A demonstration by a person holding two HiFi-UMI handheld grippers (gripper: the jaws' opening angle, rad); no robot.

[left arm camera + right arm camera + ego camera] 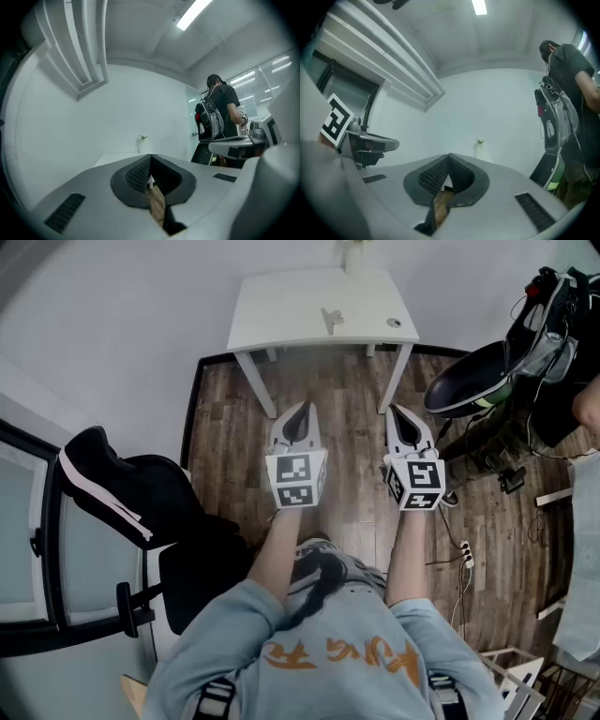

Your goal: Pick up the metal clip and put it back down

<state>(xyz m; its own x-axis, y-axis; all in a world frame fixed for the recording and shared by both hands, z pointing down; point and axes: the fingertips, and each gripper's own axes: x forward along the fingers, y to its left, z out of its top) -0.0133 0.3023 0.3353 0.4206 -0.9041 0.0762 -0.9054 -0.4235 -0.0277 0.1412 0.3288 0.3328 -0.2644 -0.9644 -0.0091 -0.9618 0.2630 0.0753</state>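
We hold both grippers level, side by side over the wooden floor (349, 442), short of the white table (281, 306). The left gripper (299, 411) is clenched: in the left gripper view its jaws (151, 158) meet at the tips with nothing between them. The right gripper (401, 412) is the same, with the jaws (448, 157) pressed together and empty in the right gripper view.

The metal clip (331, 319) lies on the table top near its middle, touching neither gripper. It is ahead of both and well apart from them, on a line that runs between the two, a bit closer to the left gripper's side. A small round thing (394, 322) sits on the table to the right of the clip. A black chair (122, 493) stands on our left. Another person (568, 89) stands on our right, back turned.
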